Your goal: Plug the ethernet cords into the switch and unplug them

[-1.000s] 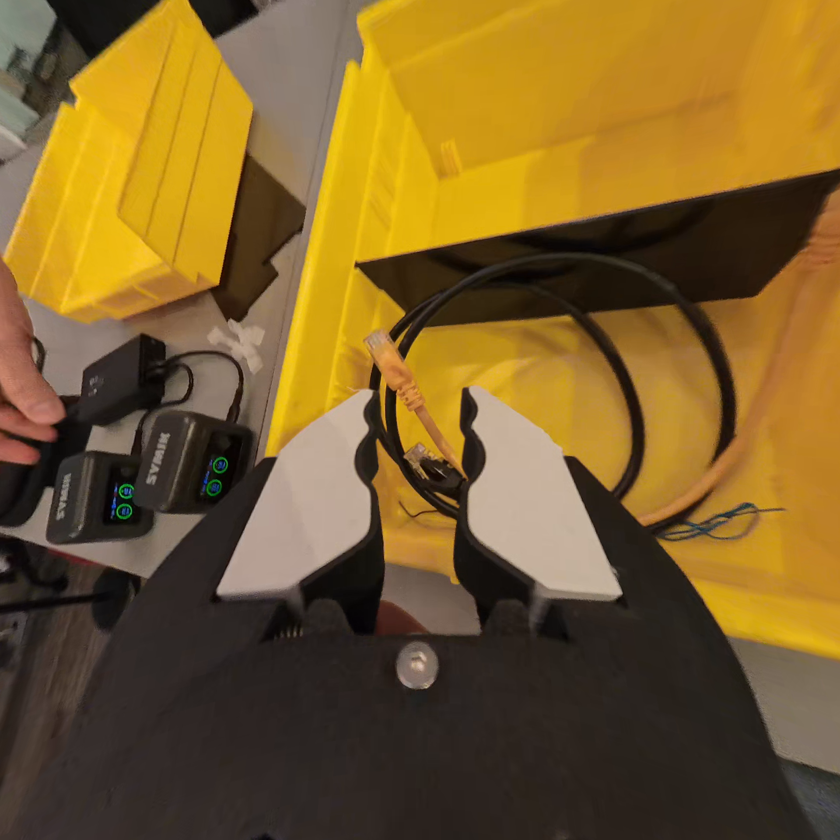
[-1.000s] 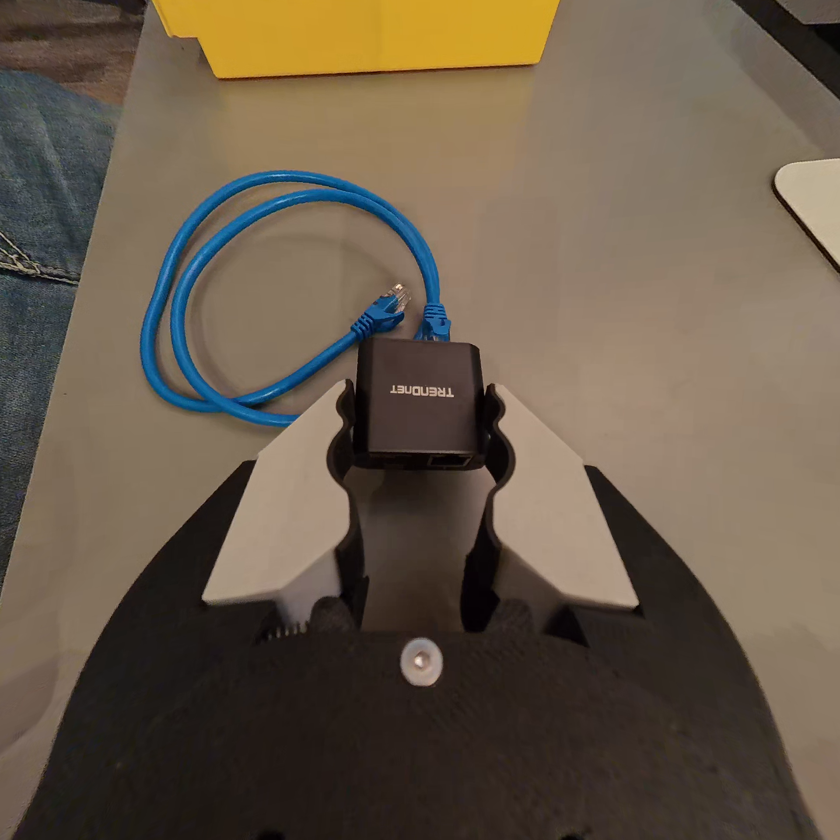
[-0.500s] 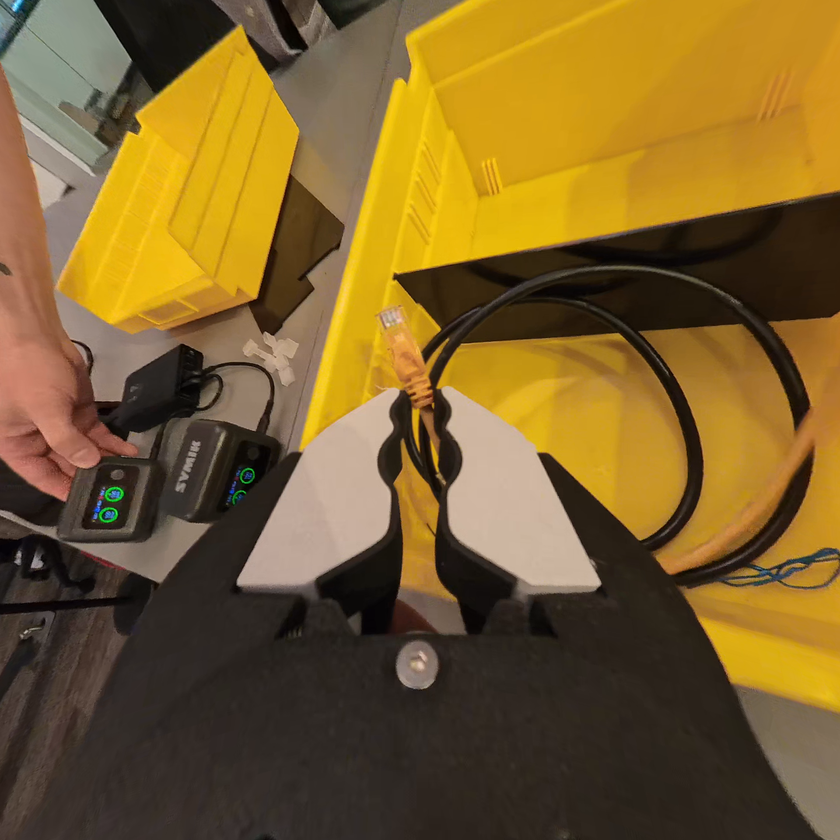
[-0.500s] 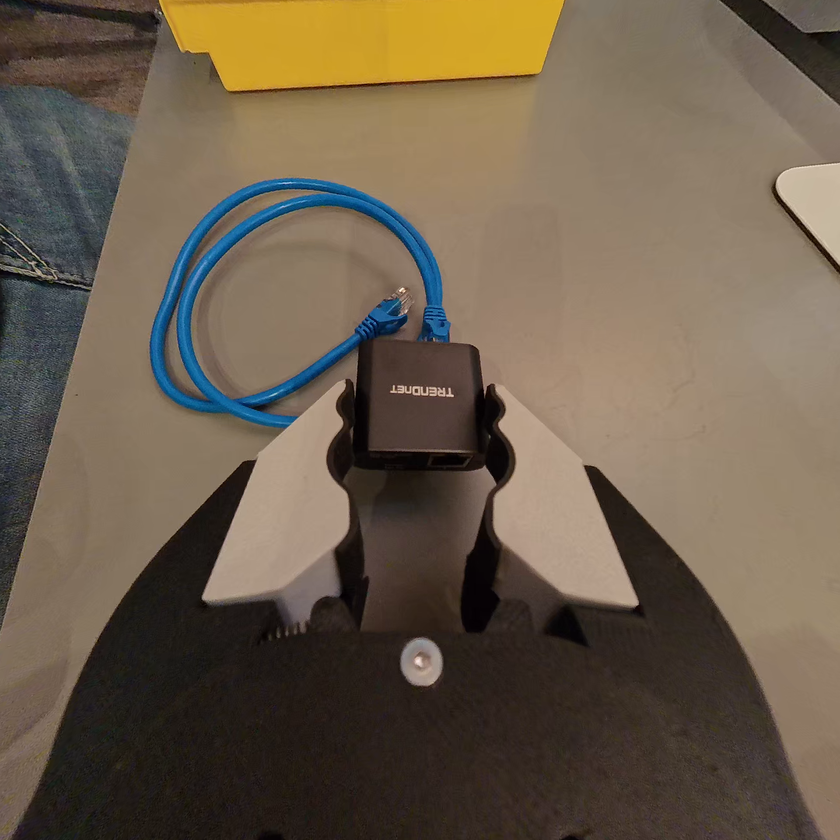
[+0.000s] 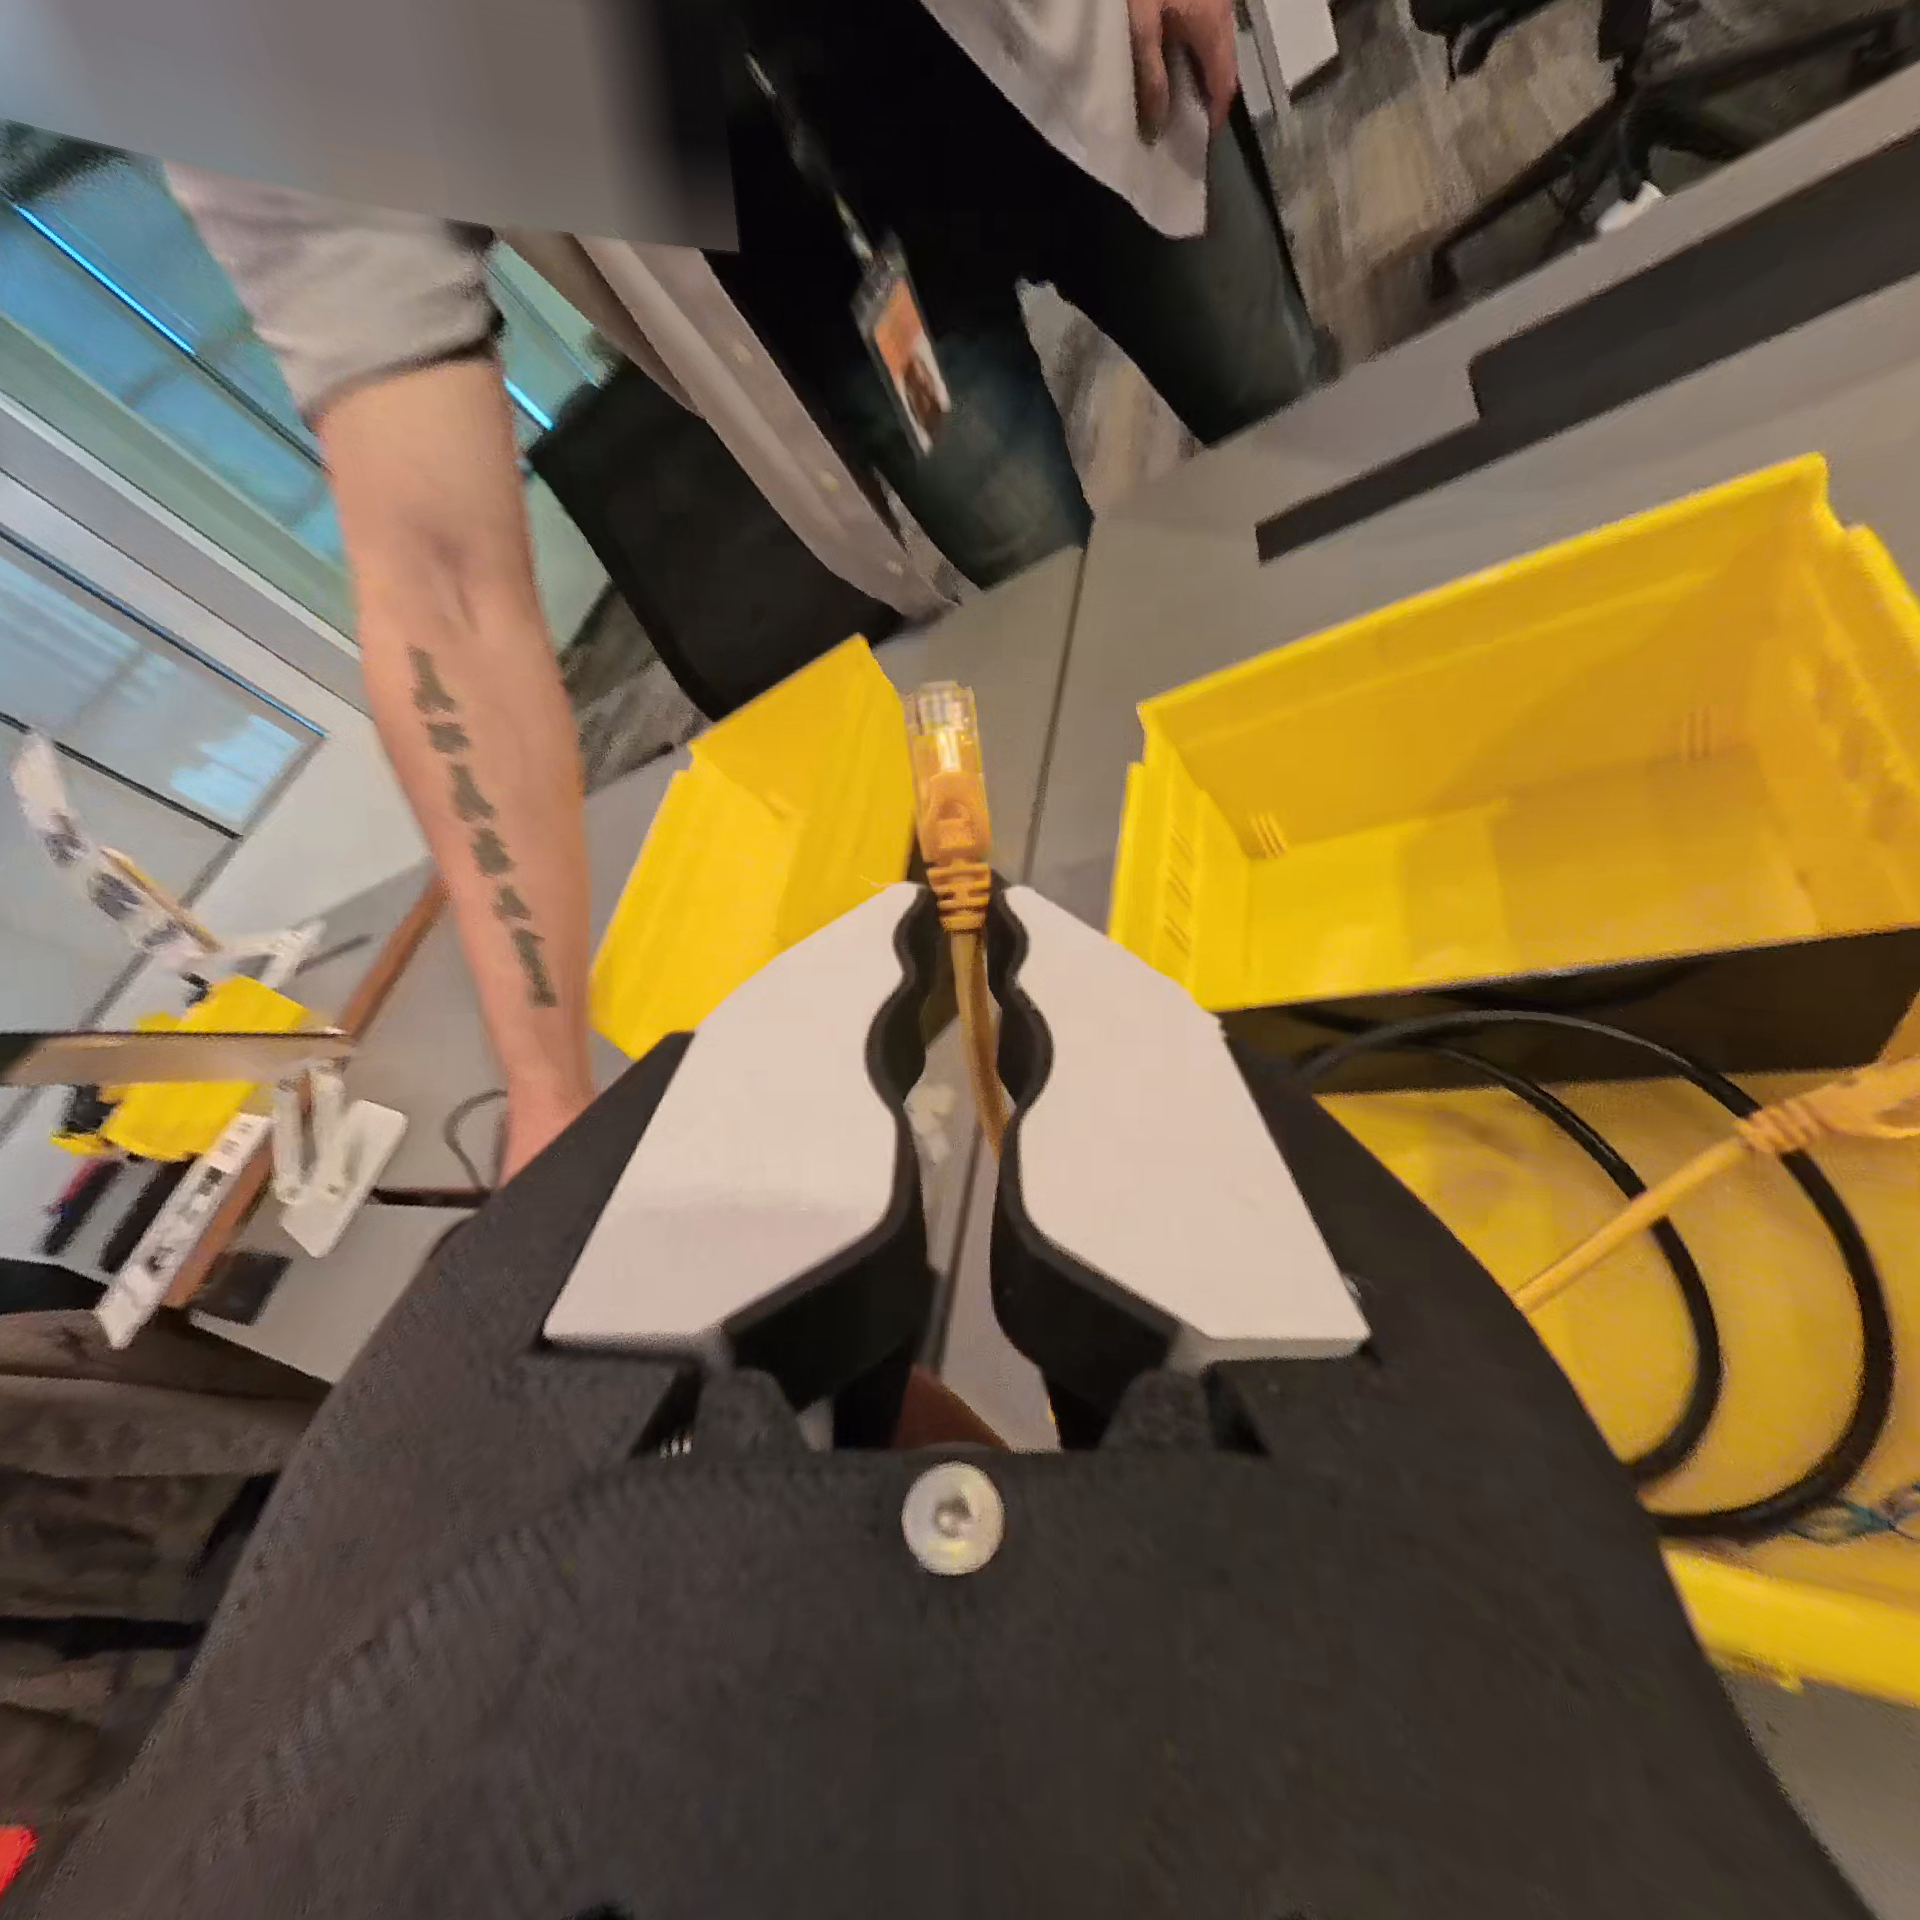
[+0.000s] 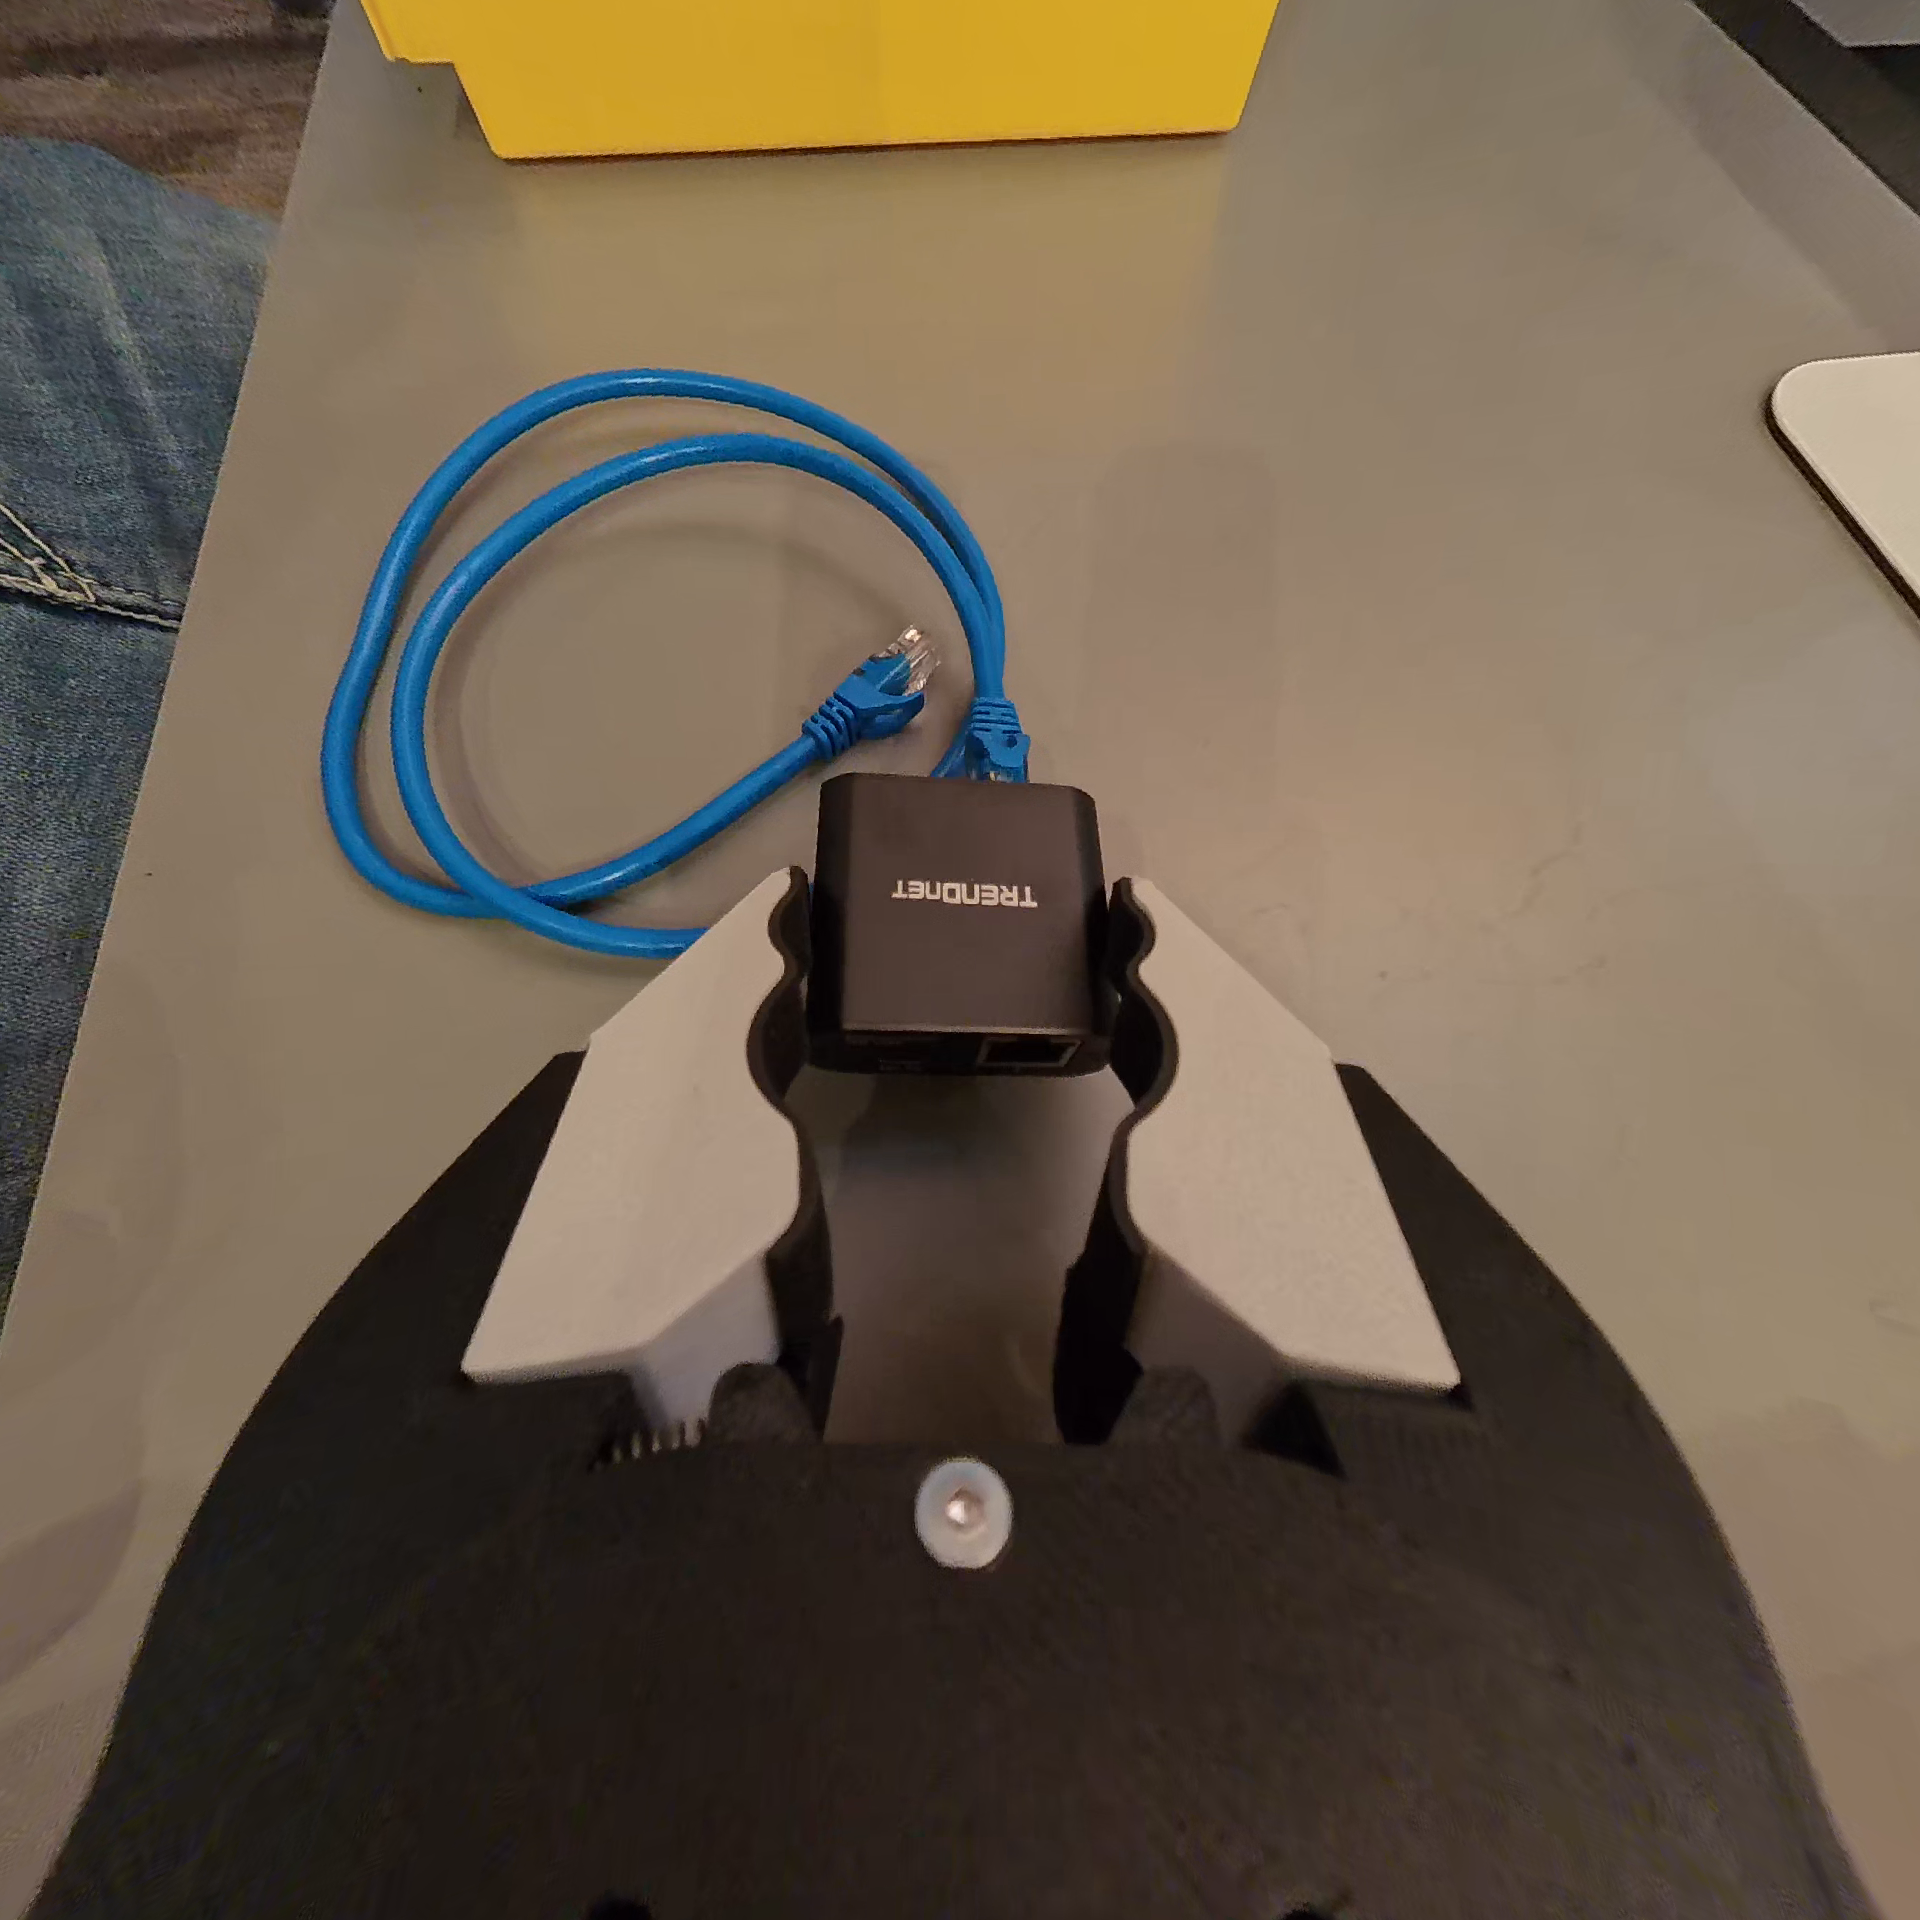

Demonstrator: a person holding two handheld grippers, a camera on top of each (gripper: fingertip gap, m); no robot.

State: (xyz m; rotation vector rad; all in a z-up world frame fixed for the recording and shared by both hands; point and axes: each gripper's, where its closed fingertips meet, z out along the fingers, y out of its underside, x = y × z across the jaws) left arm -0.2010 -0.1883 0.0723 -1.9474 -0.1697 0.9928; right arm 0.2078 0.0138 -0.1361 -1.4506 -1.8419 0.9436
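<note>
the left gripper [image 5: 961, 914] is clamped on the orange ethernet cord [image 5: 951, 831], just behind its plug. the plug with its clear tip stands up past the fingertips [image 5: 873, 940], and the cord goes down between the two fingers and then off to the right, into the big yellow bin [image 5: 1455, 831]. inside this bin, in its near part in front of a black divider [image 5: 1558, 1023], the other orange plug end lies over a coiled black cable [image 5: 1766, 1299]. left of the big yellow bin, beyond the fingertips, is a smaller yellow bin [image 5: 769, 831] on the grey table [image 5: 1143, 582]. farther left of it a person's bare forearm [image 5: 478, 779] reaches down to the table; the hand is hidden behind the gripper.

the right gripper [image 6: 961, 935] is closed on the black switch [image 6: 956, 925], one finger against each side of it. the switch sits flat on the grey table [image 6: 1351, 623], with two ports on the side that faces the camera. on the far side of the switch one end of the blue ethernet cord [image 6: 436, 665] is plugged in. the cord makes a double loop on the table to the left of the switch, and its free plug lies just beyond the switch's far left corner, not touching it. far beyond the switch is the side of a yellow bin [image 6: 862, 73]. blue denim cloth [image 6: 94, 468] is at the left table edge.
</note>
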